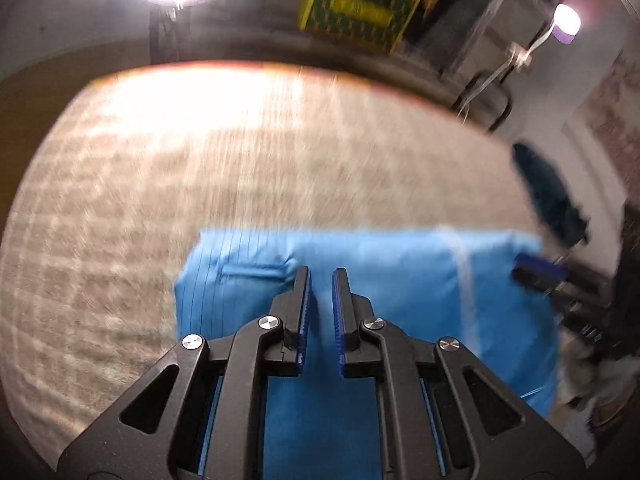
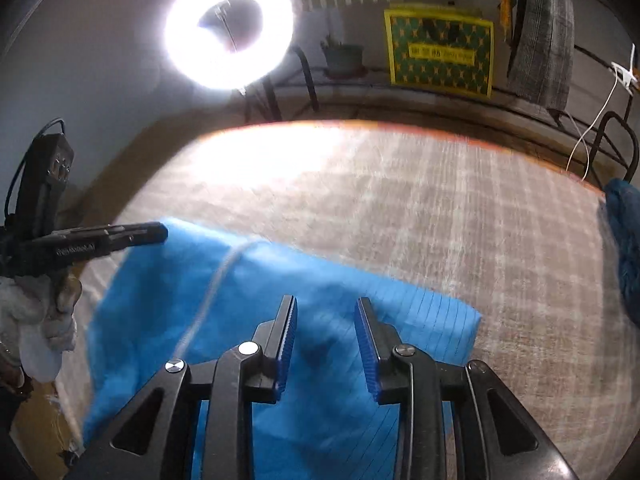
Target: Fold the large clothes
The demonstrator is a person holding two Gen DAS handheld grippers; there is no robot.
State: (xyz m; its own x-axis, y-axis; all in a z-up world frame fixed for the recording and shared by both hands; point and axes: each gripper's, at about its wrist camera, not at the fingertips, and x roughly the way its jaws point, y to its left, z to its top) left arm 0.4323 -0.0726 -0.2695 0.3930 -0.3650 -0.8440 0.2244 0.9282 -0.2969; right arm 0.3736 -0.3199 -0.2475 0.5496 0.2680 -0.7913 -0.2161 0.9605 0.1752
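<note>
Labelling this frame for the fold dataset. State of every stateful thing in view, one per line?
blue garment: folded into a rough rectangle, lying flat on the checked surface, held by neither gripper
left gripper: narrow gap between the pads, nothing in it
right gripper: open, empty, above the garment
ring light: on
dark blue cloth: bunched at the surface's far edge

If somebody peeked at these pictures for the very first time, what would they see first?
Probably the bright blue garment, lying folded on the checked beige cloth right under both grippers. Next comes the glowing ring light, shining from the back wall on the left in the right wrist view. The yellow and green patterned bag leaning against the wall further right also stands out.
</note>
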